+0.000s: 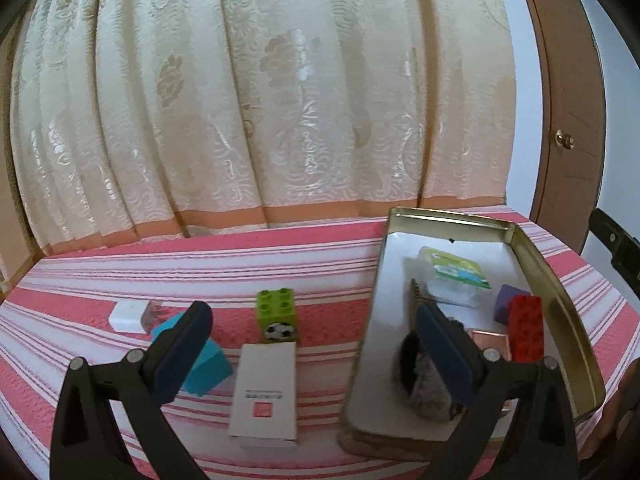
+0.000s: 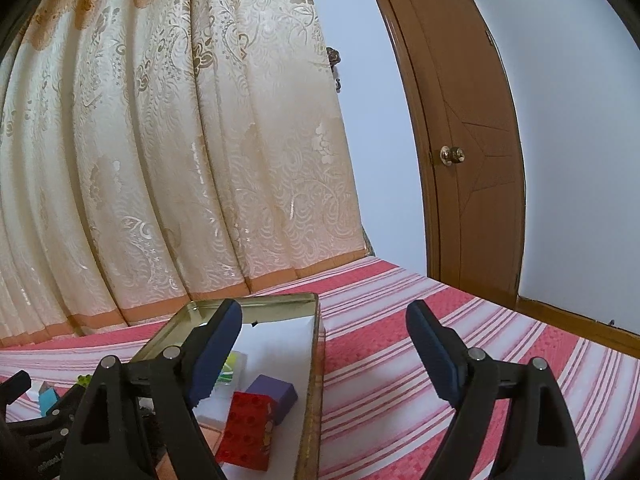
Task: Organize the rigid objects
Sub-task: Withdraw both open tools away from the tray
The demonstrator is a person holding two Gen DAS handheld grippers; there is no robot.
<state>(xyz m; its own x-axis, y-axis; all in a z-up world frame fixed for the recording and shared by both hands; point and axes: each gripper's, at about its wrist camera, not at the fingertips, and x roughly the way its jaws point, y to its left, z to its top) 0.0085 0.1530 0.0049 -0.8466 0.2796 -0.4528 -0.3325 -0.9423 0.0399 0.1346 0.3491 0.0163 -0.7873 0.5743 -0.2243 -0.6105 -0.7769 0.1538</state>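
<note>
- cream floral curtain point(image 1: 256, 100) hangs behind a bed covered in a pink striped spread point(image 1: 100, 280); a brown door point(image 2: 472, 160) stands off to the side.
- my gold tin tray point(image 1: 560, 280) already holds a red brick point(image 1: 526, 328), a purple block point(image 1: 506, 304), a green-labelled packet point(image 1: 456, 276), a dark fuzzy item point(image 1: 420, 380) and a copper-coloured square point(image 1: 490, 340).
- left on the spread, as i judge it: a white box point(image 1: 266, 392), a green brick point(image 1: 276, 318) with a football picture, a teal block point(image 1: 208, 364) and a small white box point(image 1: 128, 316).
- roughly half done, i reckon.
- my left gripper point(image 1: 312, 328) has its jaws spread, empty, with the white box between them but untouched.
- my right gripper point(image 2: 324, 344) has its jaws released wide, empty, over the tray's edge.
- the white box carries a line of print and a pink square; too blurred to read. the packet's label is unreadable too.
</note>
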